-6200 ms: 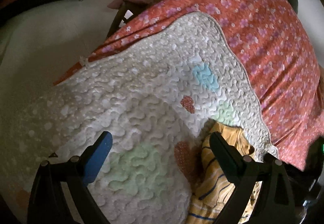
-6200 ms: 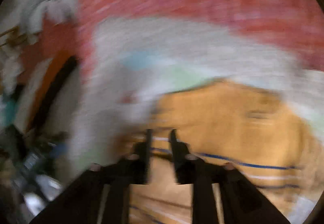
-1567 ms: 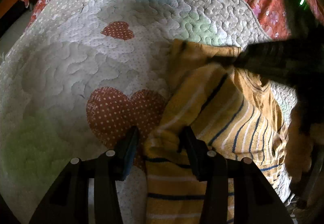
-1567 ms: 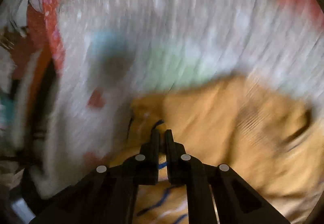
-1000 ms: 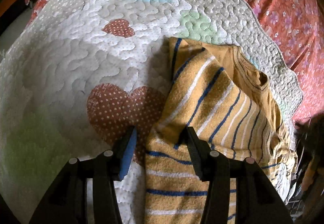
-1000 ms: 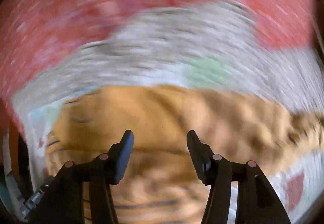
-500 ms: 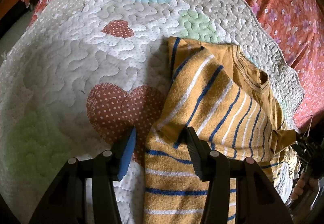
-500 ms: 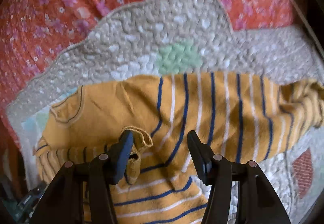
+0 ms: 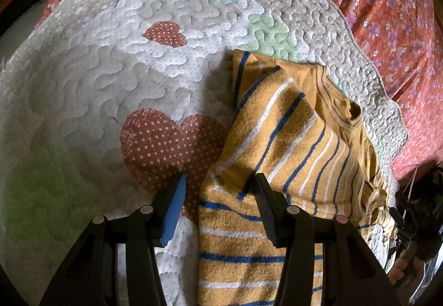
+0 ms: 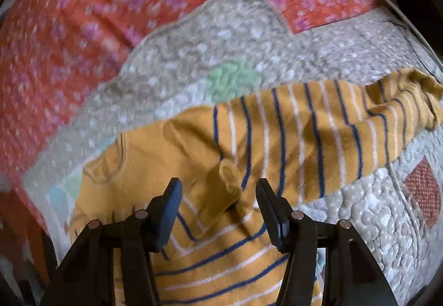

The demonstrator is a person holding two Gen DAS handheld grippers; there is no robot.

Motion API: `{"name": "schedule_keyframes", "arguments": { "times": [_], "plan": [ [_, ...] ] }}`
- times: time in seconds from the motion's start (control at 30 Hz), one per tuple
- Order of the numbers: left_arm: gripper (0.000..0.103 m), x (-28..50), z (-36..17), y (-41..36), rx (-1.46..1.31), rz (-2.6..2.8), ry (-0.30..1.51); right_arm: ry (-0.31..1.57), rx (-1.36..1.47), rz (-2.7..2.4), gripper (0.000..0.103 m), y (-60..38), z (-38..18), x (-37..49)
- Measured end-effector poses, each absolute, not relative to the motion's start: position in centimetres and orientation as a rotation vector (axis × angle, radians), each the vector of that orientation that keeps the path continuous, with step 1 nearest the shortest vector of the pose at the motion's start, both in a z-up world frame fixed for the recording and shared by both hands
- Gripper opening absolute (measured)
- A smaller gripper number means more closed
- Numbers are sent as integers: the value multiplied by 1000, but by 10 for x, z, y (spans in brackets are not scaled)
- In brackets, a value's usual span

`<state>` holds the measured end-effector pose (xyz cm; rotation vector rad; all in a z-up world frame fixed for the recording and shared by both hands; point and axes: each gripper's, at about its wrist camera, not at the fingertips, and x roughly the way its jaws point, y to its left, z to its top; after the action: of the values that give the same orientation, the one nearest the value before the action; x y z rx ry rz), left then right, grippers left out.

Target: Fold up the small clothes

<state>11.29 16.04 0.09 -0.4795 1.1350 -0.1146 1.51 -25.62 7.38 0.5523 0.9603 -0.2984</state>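
A small mustard-yellow shirt (image 9: pixel 290 145) with blue and white stripes lies on a quilted mat (image 9: pixel 116 70). One sleeve is folded across its body. My left gripper (image 9: pixel 218 189) is open, its jaws straddling the shirt's left edge near the hem. In the right wrist view the shirt (image 10: pixel 277 140) lies crosswise with a sleeve stretched to the right. My right gripper (image 10: pixel 218 195) is open just above the folded sleeve cuff (image 10: pixel 229 176), holding nothing.
The mat (image 10: pixel 235 37) carries heart patches (image 9: pixel 169 142) and pastel shapes. It lies on an orange-red floral bedspread (image 9: pixel 393 1), which also shows in the right wrist view (image 10: pixel 110 1). The other gripper and a hand show at the left wrist view's right edge (image 9: pixel 415 228).
My right gripper let go of the sleeve after laying it over the shirt, opened and swung round to the collar side. My left gripper stayed open at the shirt's edge.
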Motion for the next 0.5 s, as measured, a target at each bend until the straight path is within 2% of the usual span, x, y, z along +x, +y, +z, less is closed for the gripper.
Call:
{"name": "schedule_keyframes", "arguments": {
  "times": [0.2,0.23,0.27,0.3,0.33,0.5],
  "plan": [
    [49,112,2,159,-479,-110,1136,1077,550,-333,60,-246,40,40],
    [49,112,2,159,-477,-110,1137,1088,532,-353,54,-244,38,44],
    [49,112,2,158,-474,-109,1137,1100,498,-374,45,-240,40,49],
    [49,112,2,158,-473,-111,1137,1101,466,-372,18,-235,46,53],
    [49,113,2,159,-476,-114,1138,1096,453,-355,9,-231,52,56],
    [49,113,1,164,-515,-125,1144,951,381,-183,8,-192,138,55]
  ]
}}
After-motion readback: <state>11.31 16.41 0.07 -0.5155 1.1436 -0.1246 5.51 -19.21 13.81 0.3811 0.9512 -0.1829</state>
